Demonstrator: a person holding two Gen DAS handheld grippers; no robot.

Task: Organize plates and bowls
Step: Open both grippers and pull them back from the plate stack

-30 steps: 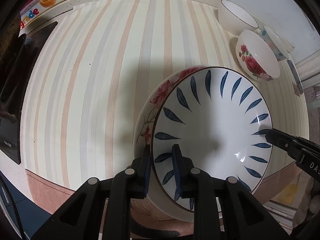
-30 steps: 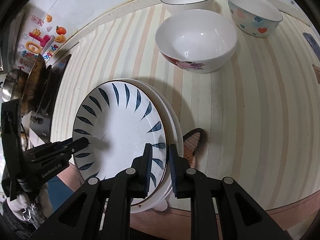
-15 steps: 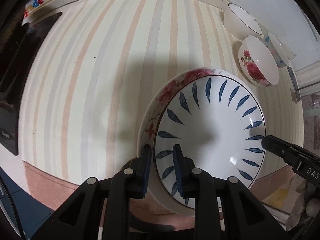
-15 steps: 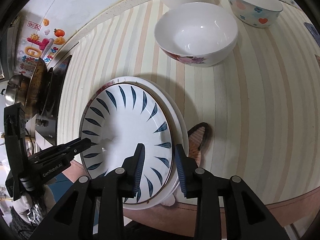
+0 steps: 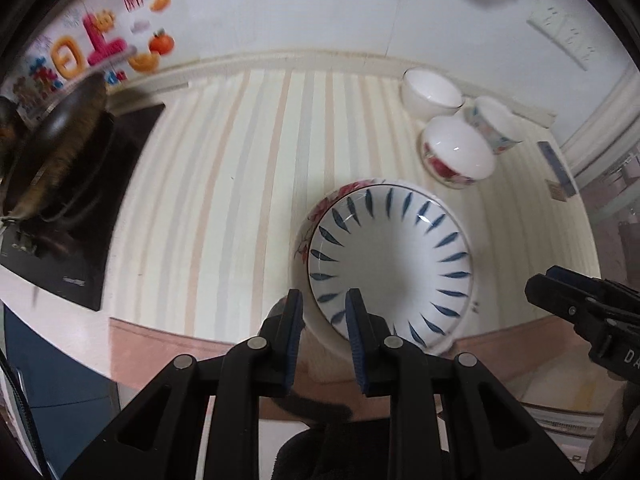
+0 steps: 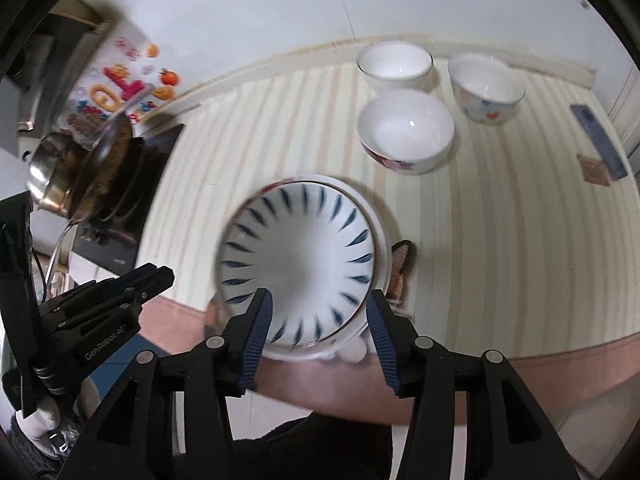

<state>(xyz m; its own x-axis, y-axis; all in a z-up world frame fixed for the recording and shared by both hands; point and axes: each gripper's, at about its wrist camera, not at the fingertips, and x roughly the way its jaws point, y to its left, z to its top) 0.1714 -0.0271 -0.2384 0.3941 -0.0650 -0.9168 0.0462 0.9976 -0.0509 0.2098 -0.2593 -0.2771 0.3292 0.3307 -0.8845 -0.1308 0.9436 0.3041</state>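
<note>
Now both grippers have lifted clear of the blue-leaf plate (image 5: 390, 256): right gripper (image 6: 320, 320) jaws opening, empty; left gripper (image 5: 322, 320) nearly closed, empty. Plates stacked; bowls come next.

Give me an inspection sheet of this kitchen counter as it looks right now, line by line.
Surface: striped mat covering the counter, pink front edge.
Job's things: blue-leaf plate stacked on a floral plate near the front edge; three bowls behind it: floral bowl, plain white bowl, heart-patterned bowl.
Clutter: wok on a black cooktop; steel pot; phone at the right edge.
Grippers: left hand-held gripper nearly shut, above the plates' rim, nothing clamped; right hand-held gripper opening, clear of the plates.
Cables: nothing seen.
Surroundings: white wall with colourful stickers; wall socket.
</note>
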